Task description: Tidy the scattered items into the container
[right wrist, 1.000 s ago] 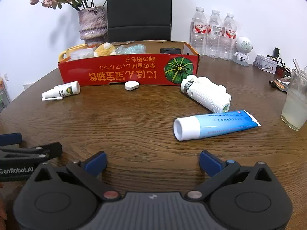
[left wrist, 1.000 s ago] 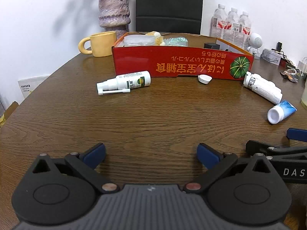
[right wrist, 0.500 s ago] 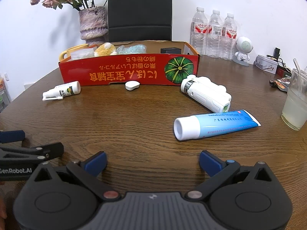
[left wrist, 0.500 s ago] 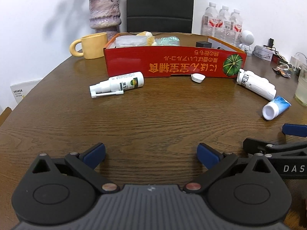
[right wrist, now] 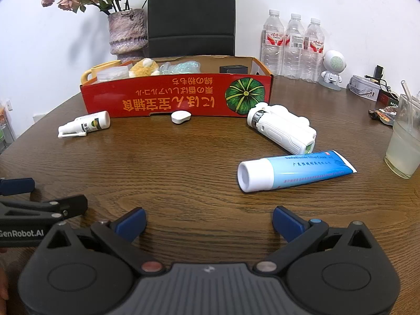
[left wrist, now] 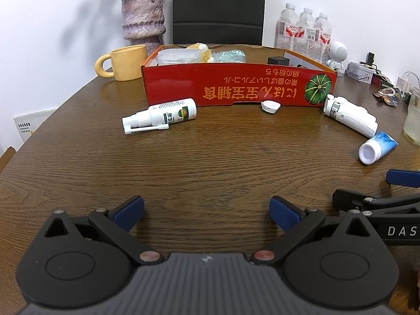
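The red box (right wrist: 176, 99) sits at the far side of the table (right wrist: 183, 183), already holding a plush toy, a clear tub and a black block, while four things lie loose in front of it: a spray bottle (left wrist: 160, 116) near its left end, a small white cap (right wrist: 180, 117) just beside its front wall, a white gadget (right wrist: 282, 130) by its right corner, and a blue tube (right wrist: 296, 170) nearest me on the right. My right gripper (right wrist: 208, 221) hovers low over bare wood with its fingers spread wide and nothing between them; my left gripper (left wrist: 206, 214) is the same, wide apart and empty. I judge the step in hand to be the first reach, and the tube is the natural pick for the right side, the spray bottle for the left. To do it well I would come at the tube across its width, closing on the firm white cap end, not on the soft body, which I expect would squash and slip. The gadget lies just beside the tube's tail, so I would lift straight up before swinging toward the box. For the bottle, I would grip the round body and stay clear of the thin nozzle arm.
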`<state>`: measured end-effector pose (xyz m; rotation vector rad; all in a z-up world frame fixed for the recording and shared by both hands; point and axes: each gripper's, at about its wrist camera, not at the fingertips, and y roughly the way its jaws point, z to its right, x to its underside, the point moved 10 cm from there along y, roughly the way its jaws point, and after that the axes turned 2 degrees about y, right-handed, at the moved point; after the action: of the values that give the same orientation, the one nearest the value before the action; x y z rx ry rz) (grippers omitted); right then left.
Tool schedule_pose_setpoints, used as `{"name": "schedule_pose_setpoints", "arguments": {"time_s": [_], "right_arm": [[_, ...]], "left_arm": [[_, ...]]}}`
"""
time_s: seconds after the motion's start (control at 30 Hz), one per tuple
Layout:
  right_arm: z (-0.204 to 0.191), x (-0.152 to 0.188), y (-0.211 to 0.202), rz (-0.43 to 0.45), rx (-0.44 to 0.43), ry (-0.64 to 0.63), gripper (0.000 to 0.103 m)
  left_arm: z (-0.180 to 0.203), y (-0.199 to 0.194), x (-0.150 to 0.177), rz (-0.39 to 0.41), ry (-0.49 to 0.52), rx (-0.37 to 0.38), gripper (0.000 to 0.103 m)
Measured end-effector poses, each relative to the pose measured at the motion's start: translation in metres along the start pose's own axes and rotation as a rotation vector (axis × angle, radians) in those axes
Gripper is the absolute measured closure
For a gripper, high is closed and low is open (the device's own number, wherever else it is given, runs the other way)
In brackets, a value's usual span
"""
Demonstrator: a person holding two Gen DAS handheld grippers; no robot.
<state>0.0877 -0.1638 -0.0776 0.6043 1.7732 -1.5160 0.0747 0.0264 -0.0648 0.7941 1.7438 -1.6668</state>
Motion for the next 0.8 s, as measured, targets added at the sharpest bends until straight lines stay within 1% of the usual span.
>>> {"name": "schedule_pose_setpoints", "arguments": {"time_s": [0.47,0.57,0.6,0.67,0.7,0.8], "right_arm": [[0.001,0.000,0.001,0.000,0.009,0.000,0.000],[-0.002,0.000,0.001,-0.007,0.002,-0.009,0.000],[-0.004,-0.001,0.002,-0.020,-0.016,-0.023,0.000],[-0.012,-0.008,0.003,-0.043,-0.059,-0.047,0.006],[-0.016,-0.015,0.002,-0.032,-0.086,-0.047,0.010],[-0.027,-0.048,0.002,0.031,-0.158,-0.016,0.011]], "left_arm": [[0.000,0.000,0.000,0.001,-0.001,0.002,0.000],[-0.003,0.004,-0.007,0.016,0.023,0.036,0.000],[-0.007,0.005,-0.012,0.030,0.026,0.048,0.000],[-0.020,0.009,-0.032,0.066,0.037,0.041,0.000],[-0.027,0.014,-0.044,0.092,0.056,0.035,0.000],[-0.047,0.037,-0.076,0.161,0.126,0.009,0.000]]}}
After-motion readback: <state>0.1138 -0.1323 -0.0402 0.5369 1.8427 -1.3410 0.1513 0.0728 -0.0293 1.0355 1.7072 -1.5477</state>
